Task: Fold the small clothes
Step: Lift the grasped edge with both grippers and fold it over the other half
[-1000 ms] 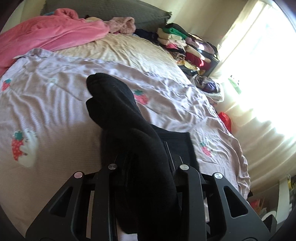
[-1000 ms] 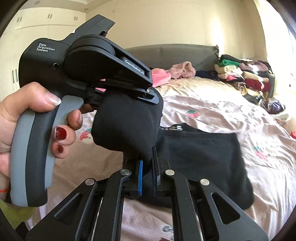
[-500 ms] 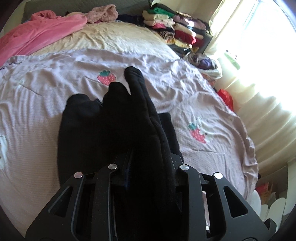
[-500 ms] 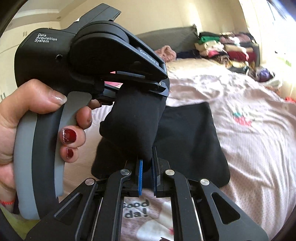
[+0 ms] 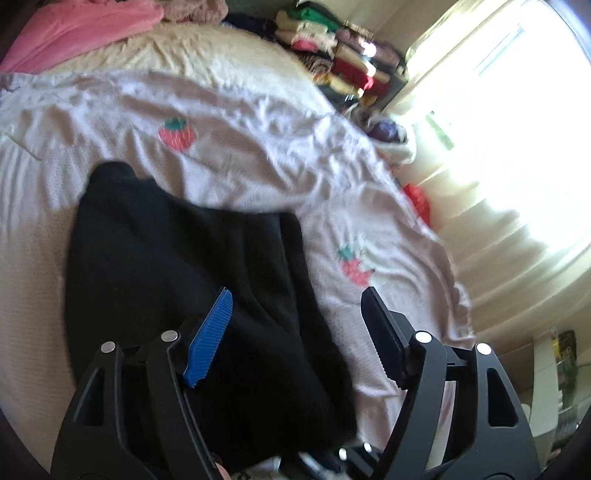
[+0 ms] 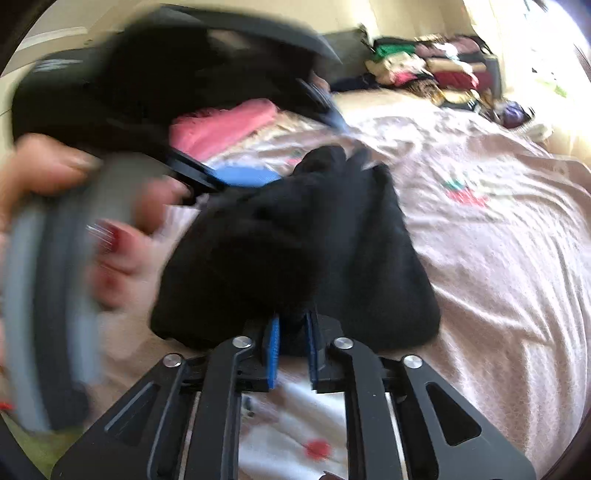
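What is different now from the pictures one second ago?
The left claw has opened and let go of the black garment, which now lies on the strawberry bedsheet. The right claw stays shut on the garment's edge.

1. The black garment (image 5: 177, 266) is soft, matt knitted cloth with a slightly fuzzy nap
2. The bedsheet (image 5: 258, 147) is thin, creased pale cloth with a fine dotted weave and printed strawberries
3. The left gripper (image 5: 295, 332) has matt black plastic arms, shiny metal rivets and a ribbed blue pad (image 5: 210, 339) that looks rubbery
4. The right gripper (image 6: 291, 350) has the same matt black arms and ribbed blue pads
5. The pink blanket (image 5: 85, 33) looks plush
6. The curtain (image 5: 517, 221) is thin, pleated cloth that lets light through
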Tool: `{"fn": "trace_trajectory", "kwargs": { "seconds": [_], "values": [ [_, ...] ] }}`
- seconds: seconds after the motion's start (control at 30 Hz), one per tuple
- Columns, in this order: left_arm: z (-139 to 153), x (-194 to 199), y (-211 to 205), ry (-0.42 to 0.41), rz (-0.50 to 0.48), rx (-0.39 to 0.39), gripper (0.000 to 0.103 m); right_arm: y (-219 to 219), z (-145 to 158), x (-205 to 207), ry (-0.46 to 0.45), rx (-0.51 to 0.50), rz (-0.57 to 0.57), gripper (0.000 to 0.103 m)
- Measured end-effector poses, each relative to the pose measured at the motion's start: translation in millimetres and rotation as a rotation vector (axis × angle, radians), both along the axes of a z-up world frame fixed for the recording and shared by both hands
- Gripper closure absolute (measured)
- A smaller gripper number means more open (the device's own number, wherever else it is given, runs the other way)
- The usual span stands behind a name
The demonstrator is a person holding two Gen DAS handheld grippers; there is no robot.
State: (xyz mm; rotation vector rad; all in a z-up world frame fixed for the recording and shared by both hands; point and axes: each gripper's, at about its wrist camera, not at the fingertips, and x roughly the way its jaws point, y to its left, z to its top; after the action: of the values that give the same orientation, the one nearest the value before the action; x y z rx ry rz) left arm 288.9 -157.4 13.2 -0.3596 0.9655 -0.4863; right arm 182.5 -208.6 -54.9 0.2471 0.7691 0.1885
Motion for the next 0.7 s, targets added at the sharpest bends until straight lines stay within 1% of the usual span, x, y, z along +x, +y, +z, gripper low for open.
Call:
{"fn": "trace_trajectory", "kwargs": {
  "seconds": [0.03,0.1,0.13,0.17,0.23,0.3,0.33,0.37,0.43,0.5,0.57,0.63,0.7],
  "values": [
    [7.5,-4.8,8.5,-0.033,0.013,0.003,0.039,-6.0,-3.9,0.1,0.027,0.032,-0.014,0.086],
    [14.5,-11.0,23.9,-0.072,0.044,0.028,0.039,-14.8,-6.7,-2.4,0.052,0.089,-0.031,0.082],
    [15.0,-13.9,33.4,-0.087,0.065,0.062,0.039,-18.2,-6.0,-4.3,0.060,0.112,-0.033,0.081],
    [13.2,-15.6,41.5,-0.094,0.083,0.100,0.039,-19.5,-4.4,-6.7,0.060,0.123,-0.031,0.077],
    [1.5,-18.5,55.8,-0.092,0.120,0.182,0.039,-26.5,1.0,-8.0,0.051,0.139,-0.041,0.072],
    [-16.5,-19.4,65.6,-0.071,0.144,0.242,0.039,-32.5,8.1,-14.2,0.029,0.151,-0.055,0.063],
    [-22.9,-19.1,69.0,-0.059,0.148,0.256,0.039,-34.9,12.6,-18.4,0.018,0.161,-0.066,0.061],
    [-29.7,-19.9,71.2,-0.047,0.148,0.266,0.039,-39.0,17.9,-22.1,0.004,0.173,-0.078,0.056],
    [-44.8,-23.1,69.1,-0.030,0.136,0.280,0.039,-46.2,28.4,-26.5,-0.025,0.181,-0.097,0.055],
    [-51.7,-28.2,66.1,-0.045,0.132,0.301,0.040,-53.1,41.3,-22.6,-0.048,0.181,-0.098,0.054],
    [-51.7,-34.0,63.9,-0.076,0.128,0.322,0.041,-55.2,50.6,-8.9,-0.051,0.166,-0.074,0.052],
    [-50.6,-35.5,63.7,-0.085,0.130,0.327,0.042,-55.9,54.6,8.7,-0.043,0.136,-0.074,0.052],
    [-50.1,-36.8,62.5,-0.093,0.130,0.337,0.043,-54.8,55.5,31.0,-0.022,0.107,-0.069,0.054]
  ]
}}
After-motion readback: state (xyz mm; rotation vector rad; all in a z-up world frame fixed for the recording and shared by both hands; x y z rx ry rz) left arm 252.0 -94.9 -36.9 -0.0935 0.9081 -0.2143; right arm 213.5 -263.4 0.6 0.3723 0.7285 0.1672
